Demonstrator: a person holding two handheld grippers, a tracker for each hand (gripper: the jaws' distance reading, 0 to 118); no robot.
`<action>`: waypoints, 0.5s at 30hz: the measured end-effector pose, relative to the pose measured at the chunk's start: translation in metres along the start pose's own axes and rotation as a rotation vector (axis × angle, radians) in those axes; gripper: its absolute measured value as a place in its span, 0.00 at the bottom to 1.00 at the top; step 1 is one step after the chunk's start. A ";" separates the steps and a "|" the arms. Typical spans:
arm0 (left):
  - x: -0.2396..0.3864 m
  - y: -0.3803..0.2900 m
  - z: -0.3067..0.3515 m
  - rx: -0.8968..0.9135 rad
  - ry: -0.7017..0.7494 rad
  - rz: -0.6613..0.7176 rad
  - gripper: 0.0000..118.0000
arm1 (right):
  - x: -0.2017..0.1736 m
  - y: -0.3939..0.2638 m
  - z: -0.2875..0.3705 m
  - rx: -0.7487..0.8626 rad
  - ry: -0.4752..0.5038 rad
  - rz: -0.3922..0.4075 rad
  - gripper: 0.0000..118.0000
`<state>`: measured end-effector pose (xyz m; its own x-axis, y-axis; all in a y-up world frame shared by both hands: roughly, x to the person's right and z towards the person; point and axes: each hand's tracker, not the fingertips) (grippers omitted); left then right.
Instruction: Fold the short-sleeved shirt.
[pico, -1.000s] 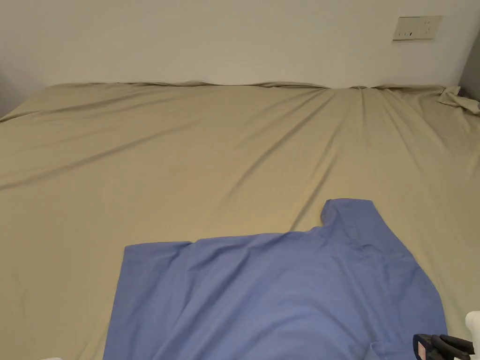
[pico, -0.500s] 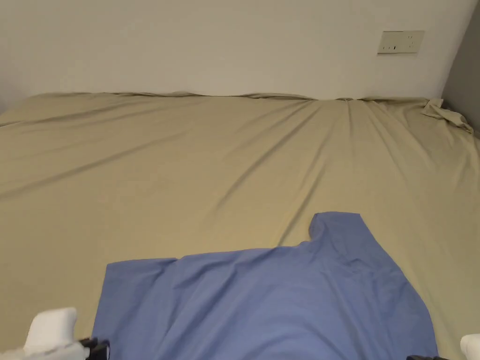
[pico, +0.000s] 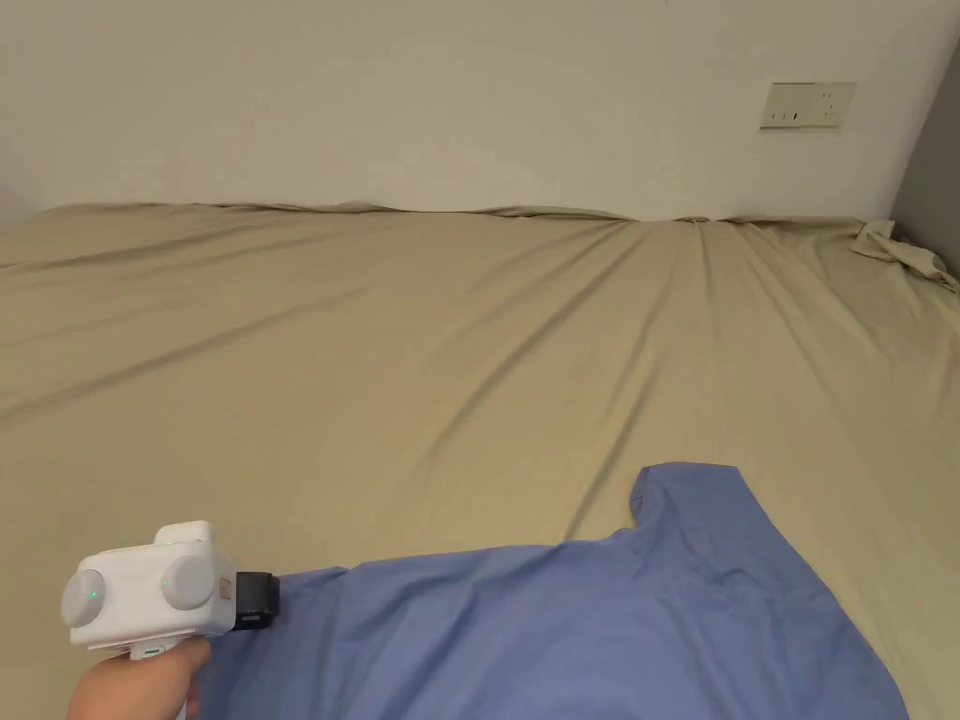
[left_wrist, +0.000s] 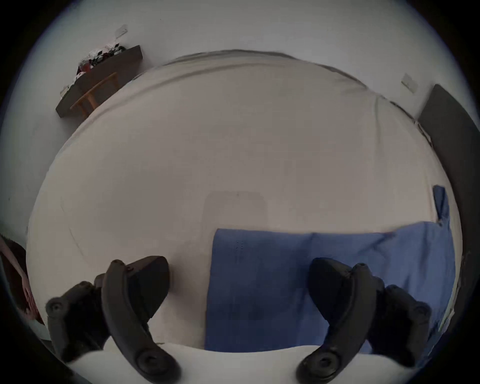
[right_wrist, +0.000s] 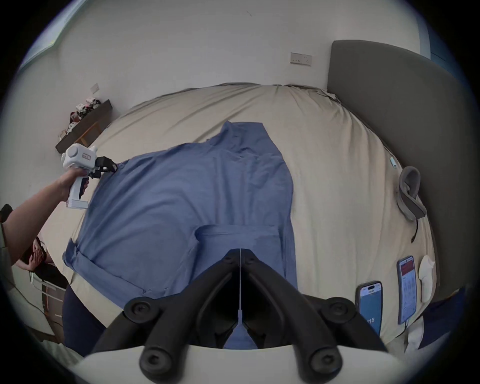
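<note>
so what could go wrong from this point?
1. The left gripper is open, straddling the blue shirt's side edge; closing there may pinch the beige sheet along with it.
2. The right gripper is shut above the shirt, holding nothing, so a one-sided pull could drag the shirt askew.
3. Two phones lie near the shirt on the bed; a sweeping fold might knock them.

A shirt (pico: 581, 628) lies spread on a bed (pico: 450, 356), near its front edge. The left gripper (pico: 267, 600) sits at the shirt's left corner; the right gripper (right_wrist: 240, 253) is over its near right part. Two phones (right_wrist: 370, 304) lie right of the shirt, and a headboard (right_wrist: 394, 109) stands beyond them.
</note>
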<state>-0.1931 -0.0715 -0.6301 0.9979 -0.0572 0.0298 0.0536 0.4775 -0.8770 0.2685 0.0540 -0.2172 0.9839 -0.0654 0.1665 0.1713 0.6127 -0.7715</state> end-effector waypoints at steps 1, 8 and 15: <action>0.001 -0.003 0.002 0.036 0.010 -0.004 0.52 | 0.002 0.003 -0.003 -0.003 0.000 -0.003 0.03; 0.021 -0.015 0.060 0.221 0.012 -0.171 0.00 | 0.018 0.051 -0.052 -0.020 -0.008 0.017 0.03; 0.009 -0.015 0.116 0.211 -0.180 0.022 0.00 | 0.055 0.154 -0.163 -0.056 0.091 -0.084 0.78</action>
<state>-0.1805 0.0219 -0.5609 0.9882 0.1030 0.1135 0.0194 0.6504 -0.7594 0.3578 0.0161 -0.4270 0.9660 -0.1878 0.1777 0.2538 0.5569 -0.7909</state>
